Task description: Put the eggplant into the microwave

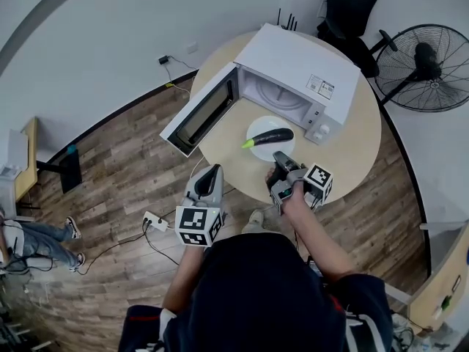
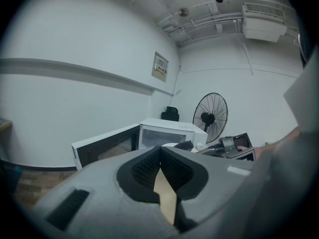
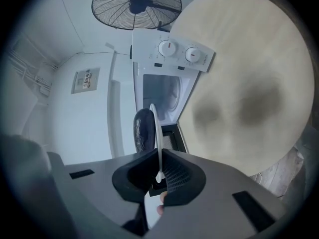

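In the head view we saw the white microwave standing near the middle of the round table. Its door was swung wide open toward 8 o'clock, leaving the cavity open. The eggplant was not inside. It lay on a white plate just outside the opening, at about 6 o'clock from the microwave. Its green stem end pointed toward 8 o'clock and its dark body toward 2 o'clock.

The right gripper reached the plate from 6 o'clock, with a hand wrapped around its handle. In the right gripper view we saw the plate edge-on, its thin rim pinched between the two jaws of the right gripper. The eggplant sat on the plate just beyond the jaws, and the microwave stood behind it. We could not tell whether the plate rested on the table or was lifted off it.

The left gripper hung at 7 o'clock from the plate, off the table's edge and over the wooden floor. In its own view the jaws of the left gripper met at the tips with nothing between them. The open door lay ahead at 10 o'clock.

A standing fan stood on the floor at 2 o'clock from the table.
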